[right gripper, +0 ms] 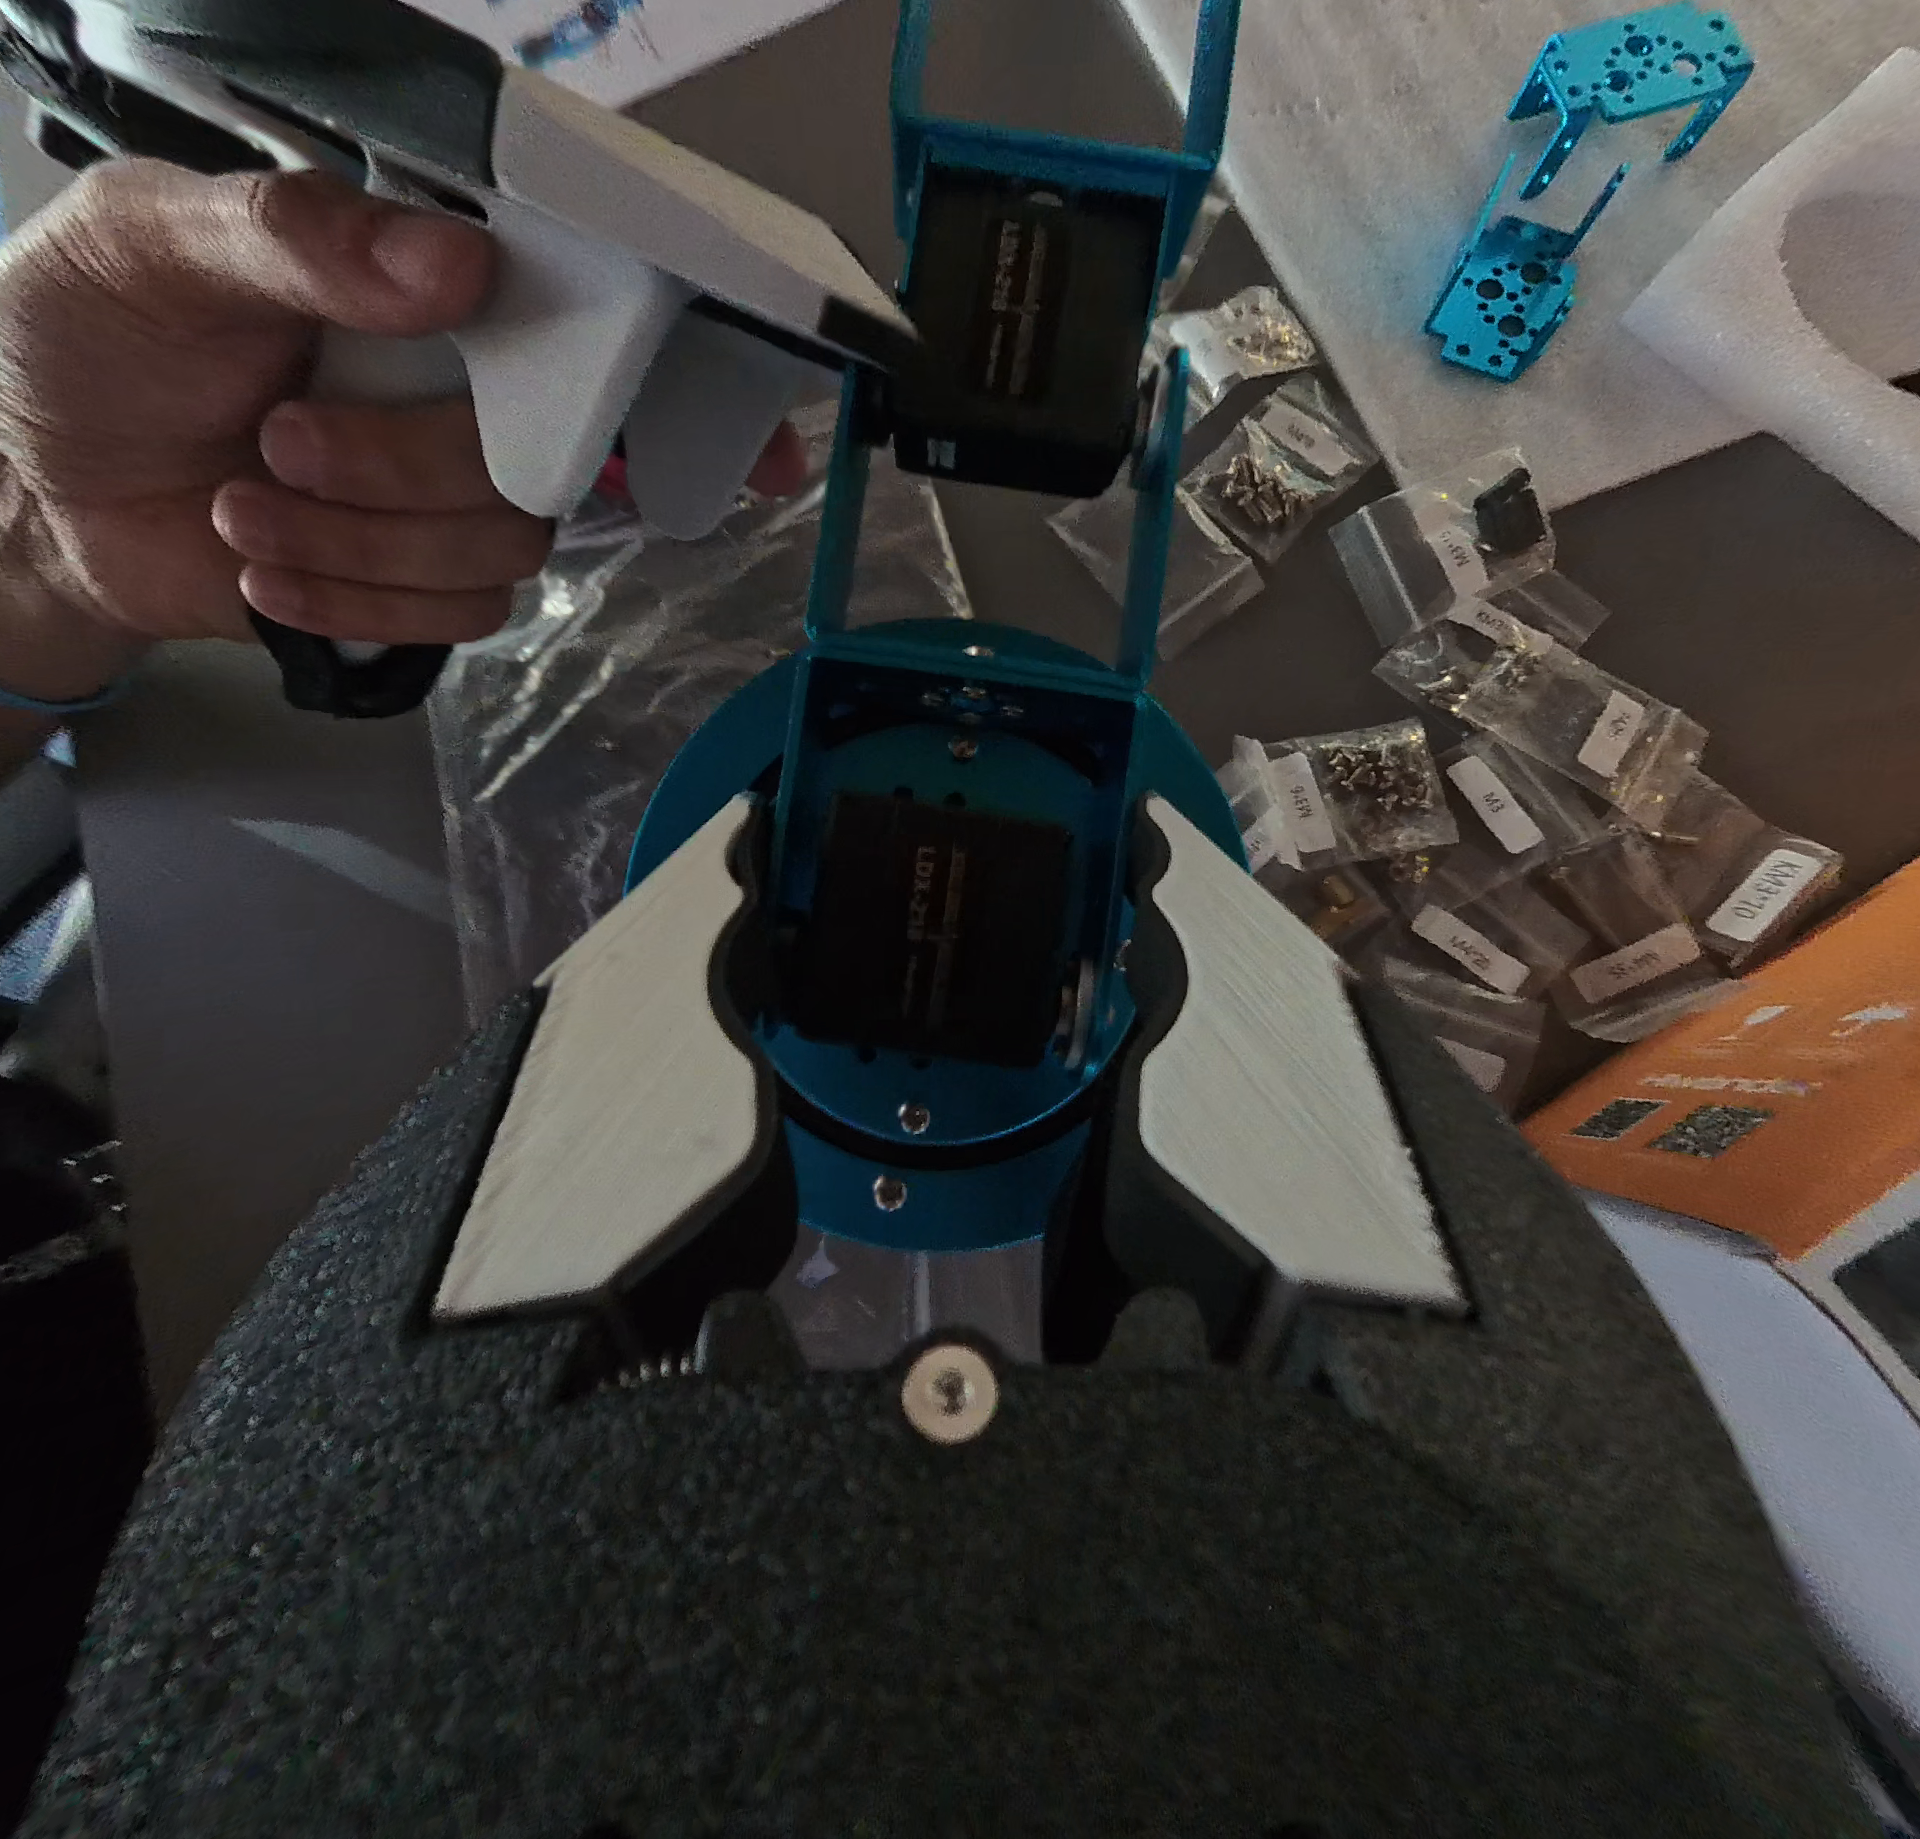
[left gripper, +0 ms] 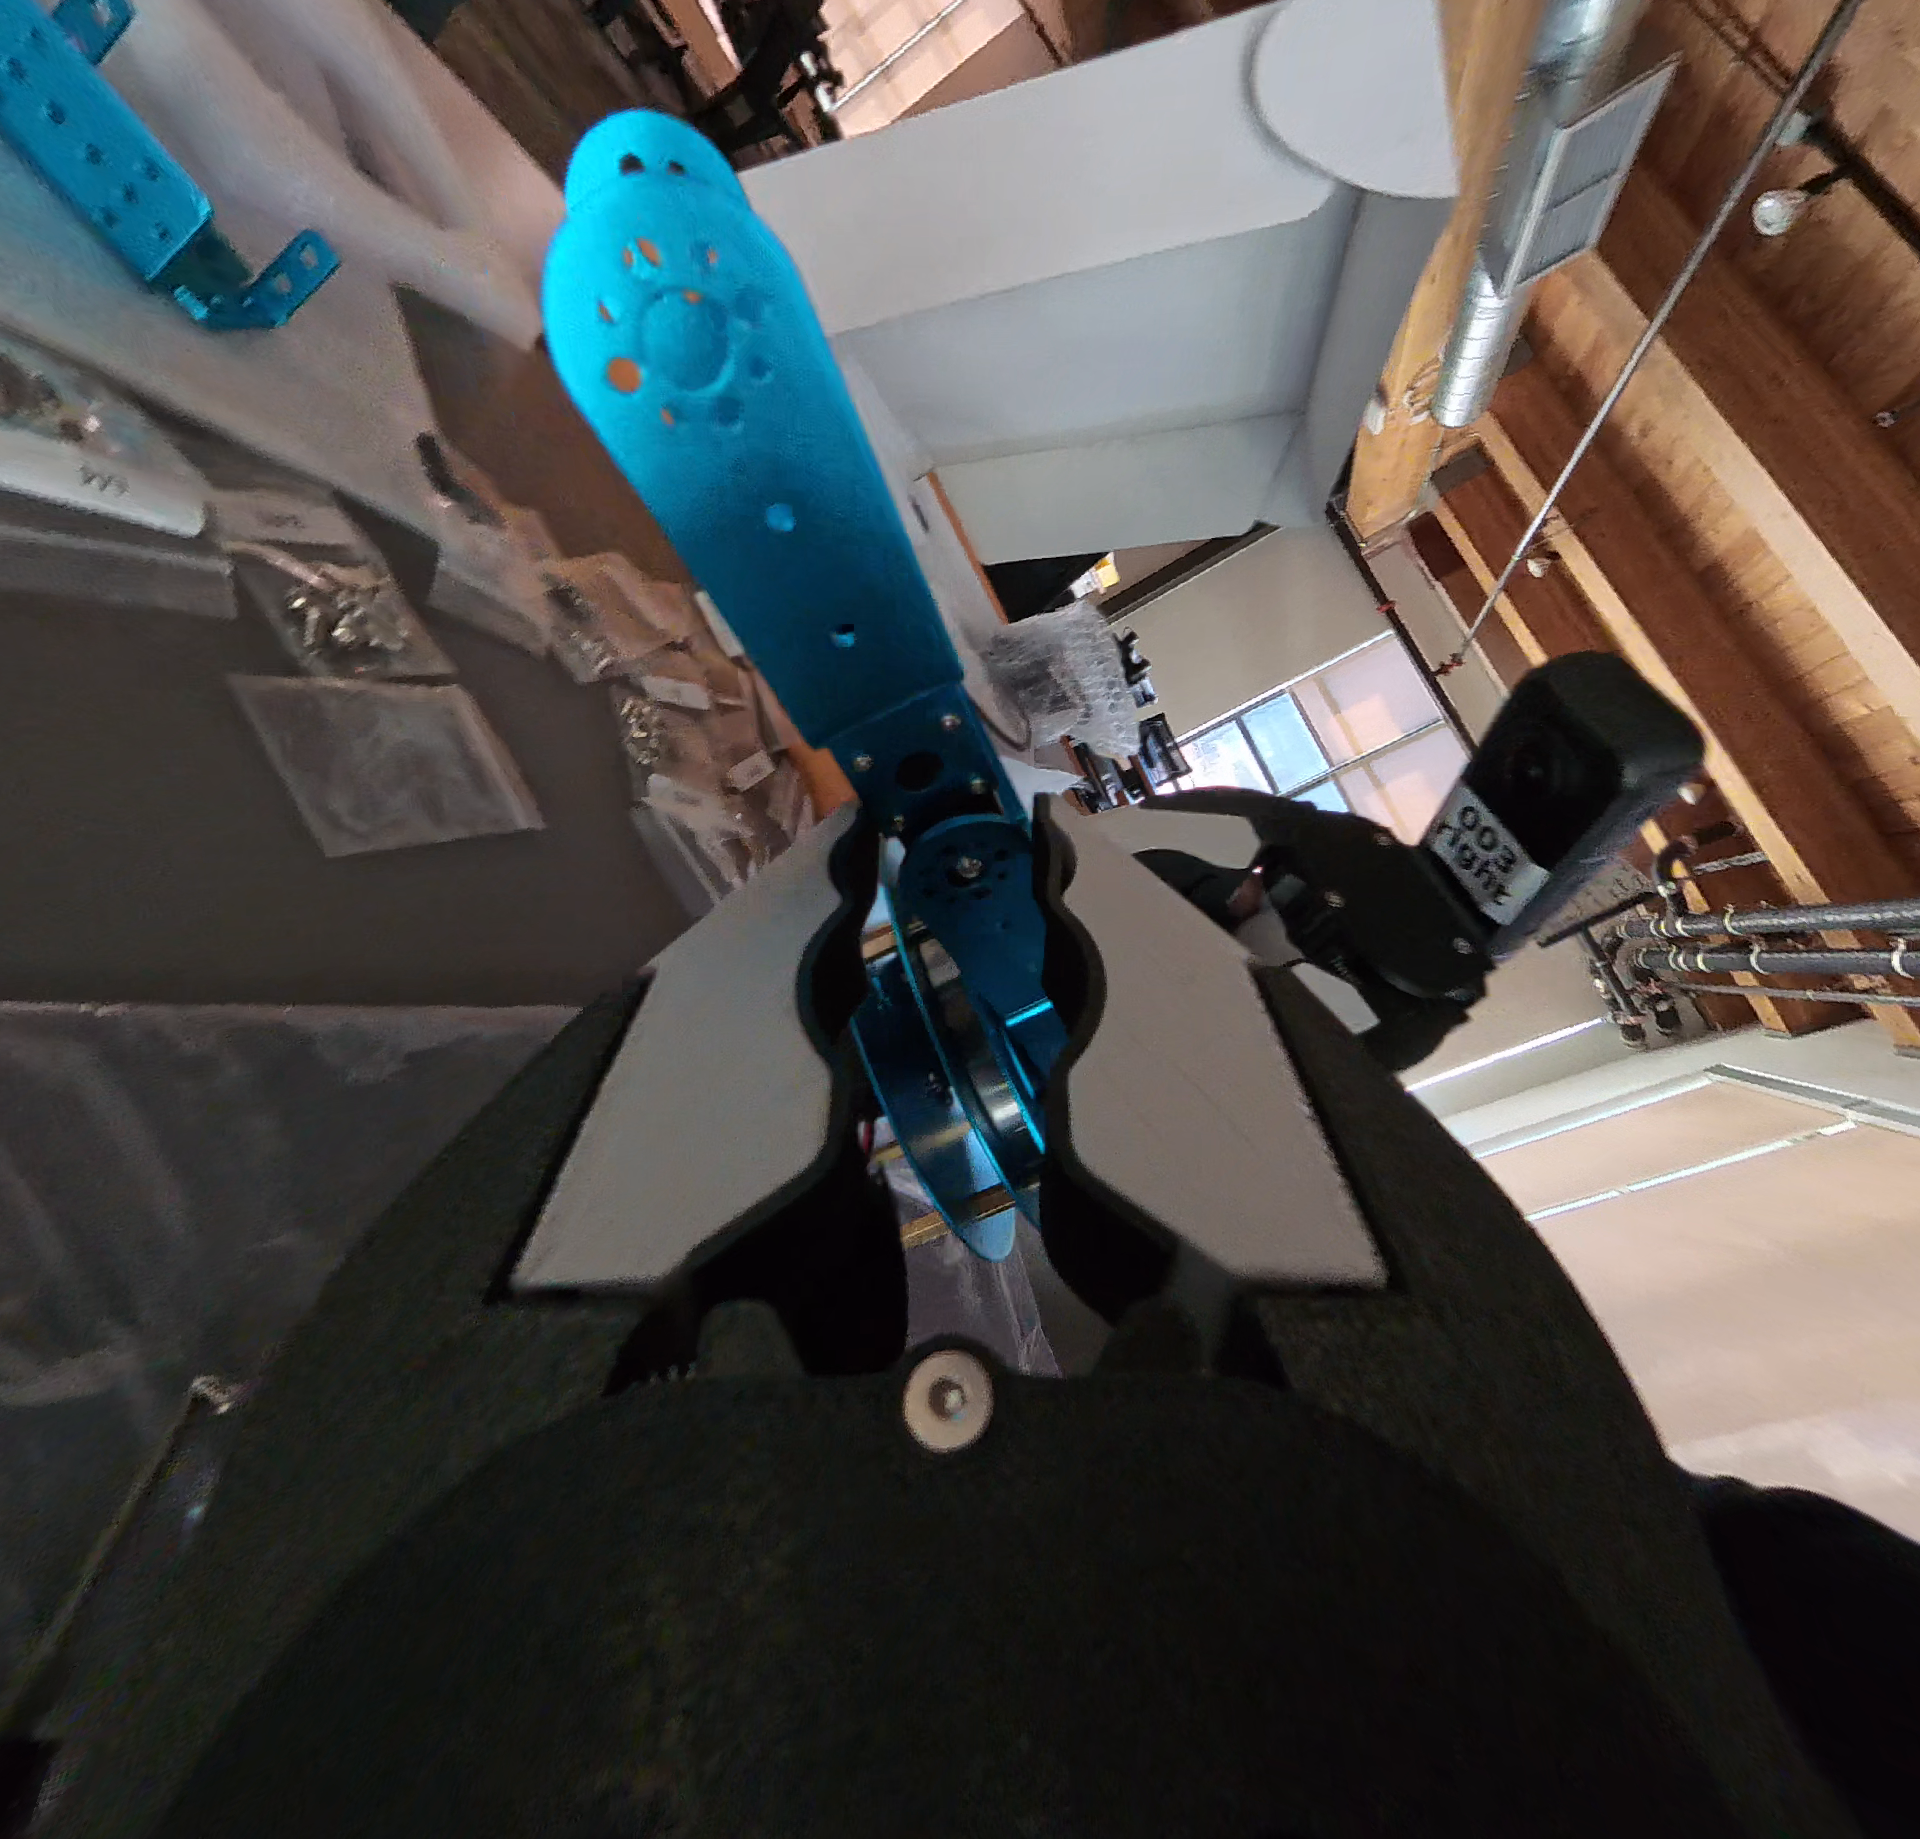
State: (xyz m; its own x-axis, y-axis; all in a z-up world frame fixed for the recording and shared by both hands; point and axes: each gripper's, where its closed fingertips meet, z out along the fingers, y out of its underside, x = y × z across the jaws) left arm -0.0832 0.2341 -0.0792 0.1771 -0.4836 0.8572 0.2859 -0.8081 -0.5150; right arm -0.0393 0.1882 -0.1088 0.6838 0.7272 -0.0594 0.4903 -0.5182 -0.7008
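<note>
My left tool (left gripper: 951,859) pinches the blue arm assembly (left gripper: 727,418). My right tool (right gripper: 951,833), half open, straddles its round base (right gripper: 935,1207) without clear contact. Clear bags (right gripper: 1371,781) hold small screws on the table (right gripper: 1714,563)

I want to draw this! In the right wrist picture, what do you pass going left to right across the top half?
A hand on the other tongs' white handle → upper black servo in the blue metal arm → bags of screws → loose blue bracket → white foam.

Right gripper (right gripper: 948,854) straddles blue servo assembly (right gripper: 951,948) (jaws apart).
</note>
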